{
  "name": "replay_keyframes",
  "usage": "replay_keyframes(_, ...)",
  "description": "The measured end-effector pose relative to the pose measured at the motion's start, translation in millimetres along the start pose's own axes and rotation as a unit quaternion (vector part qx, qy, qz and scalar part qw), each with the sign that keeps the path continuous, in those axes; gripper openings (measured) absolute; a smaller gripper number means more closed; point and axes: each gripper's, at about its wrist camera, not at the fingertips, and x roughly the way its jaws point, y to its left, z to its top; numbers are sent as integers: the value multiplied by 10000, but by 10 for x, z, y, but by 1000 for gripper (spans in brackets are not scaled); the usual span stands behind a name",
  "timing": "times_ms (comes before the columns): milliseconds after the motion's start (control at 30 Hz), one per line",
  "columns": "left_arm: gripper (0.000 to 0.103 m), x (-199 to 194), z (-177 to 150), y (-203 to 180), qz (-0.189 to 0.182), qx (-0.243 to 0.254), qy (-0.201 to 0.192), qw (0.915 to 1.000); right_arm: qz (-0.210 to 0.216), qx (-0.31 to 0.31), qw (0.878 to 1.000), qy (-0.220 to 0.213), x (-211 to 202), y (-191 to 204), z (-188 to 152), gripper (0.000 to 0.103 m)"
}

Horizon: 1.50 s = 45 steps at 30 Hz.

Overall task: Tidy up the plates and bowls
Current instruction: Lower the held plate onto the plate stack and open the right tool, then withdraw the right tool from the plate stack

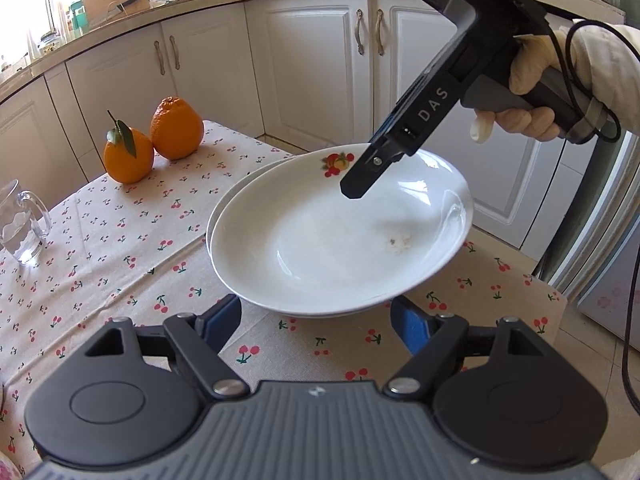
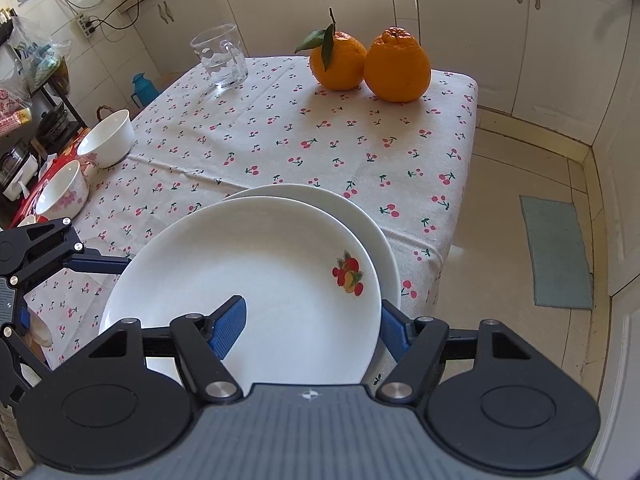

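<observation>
Upper plate (image 2: 256, 264): white, shallow, fruit decal near its rim, tilted, overlapping a second white plate (image 2: 376, 232) beneath it, near the tablecloth's (image 2: 280, 140) right edge. Two white bowls, one plain (image 2: 108, 138), one pink-flowered (image 2: 64, 194), stand upright and close together at the left edge.

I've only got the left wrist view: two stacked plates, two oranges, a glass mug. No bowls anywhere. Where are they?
Observer: In the right wrist view a plain white bowl and a pink-flowered bowl stand side by side, unstacked, at the left edge of the table.
Operator: Is the right claw around the top plate?
Observer: The right claw straddles the rim of the top plate, with one blue pad over the inside and the other beyond the rim. I cannot tell whether it is clamped.
</observation>
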Motion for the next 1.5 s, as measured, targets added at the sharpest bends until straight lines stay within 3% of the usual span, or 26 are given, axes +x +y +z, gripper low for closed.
replay_keyframes(567, 84, -30, -7, -29, -47, -11, -53, 10000, -221, 124, 9997, -22, -118, 16, -202, 78)
replay_keyframes(800, 91, -204, -52, -25, 20, -10, -302, 9995, -304, 109, 9994, -121, -141, 152, -256, 94)
replay_keyframes(1067, 97, -538, -173, 70, 132, -198, -501, 9985, -940, -96, 9948, -388, -313, 654, -249, 103)
replay_keyframes(1500, 98, -1292, -649, 328, 352, -668, -735, 9944, -1175, -683, 9879, -746, -421, 1733, -344, 103)
